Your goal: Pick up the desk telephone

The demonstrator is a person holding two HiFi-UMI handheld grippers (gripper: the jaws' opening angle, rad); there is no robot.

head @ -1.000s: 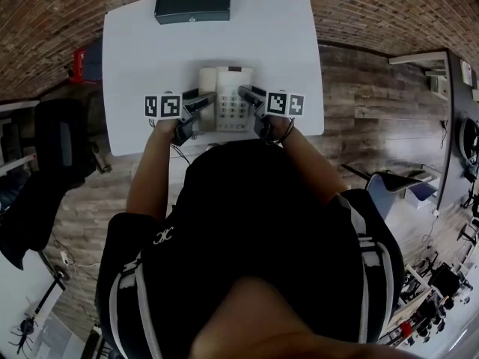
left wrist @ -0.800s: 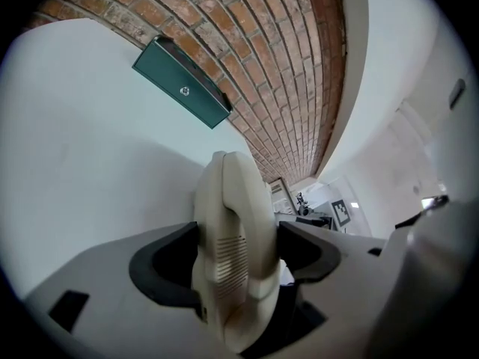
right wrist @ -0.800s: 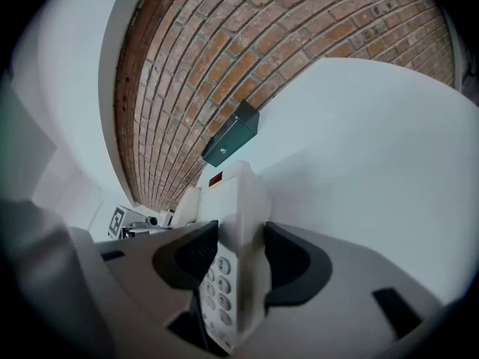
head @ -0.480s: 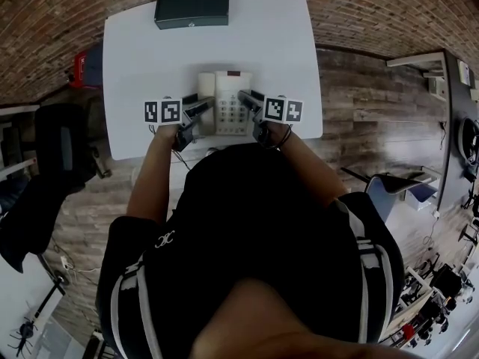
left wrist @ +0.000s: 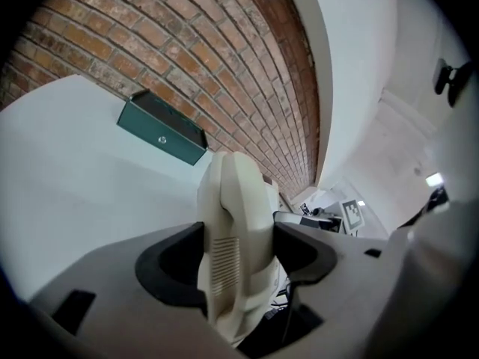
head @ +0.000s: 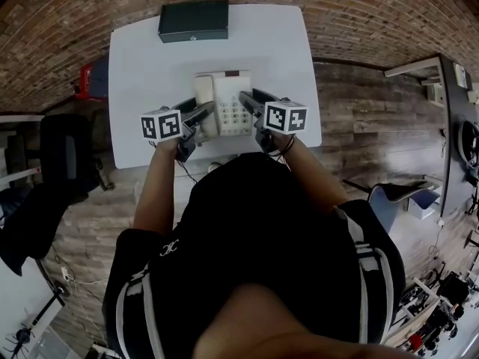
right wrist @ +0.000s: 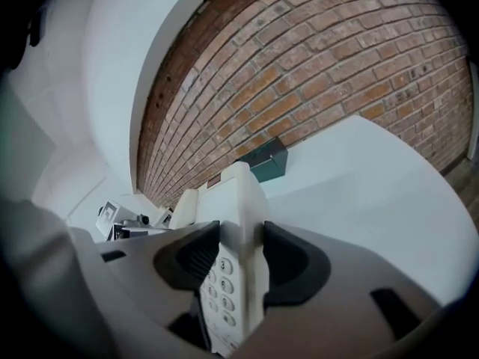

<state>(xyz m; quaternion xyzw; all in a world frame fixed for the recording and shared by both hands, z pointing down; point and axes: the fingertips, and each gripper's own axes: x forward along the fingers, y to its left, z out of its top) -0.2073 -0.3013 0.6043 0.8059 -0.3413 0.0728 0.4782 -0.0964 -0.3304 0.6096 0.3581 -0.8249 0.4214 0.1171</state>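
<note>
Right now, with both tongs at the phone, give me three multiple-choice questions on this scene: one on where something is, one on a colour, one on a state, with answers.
1. Where is the dark green box?
A) on the floor
B) at the white table's far edge, by the brick wall
C) under the table

2. What colour is the desk telephone?
A) black
B) red
C) cream

3. How do the left tongs and right tongs stand?
A) both clamped on the telephone
B) only the right clamped
C) both open and empty

Answers:
1 B, the head view shows it beyond the telephone at the far edge.
2 C, every view shows a cream body.
3 A, each gripper view shows pads pressed on the telephone's sides; both have just been closing, with it between them.
</note>
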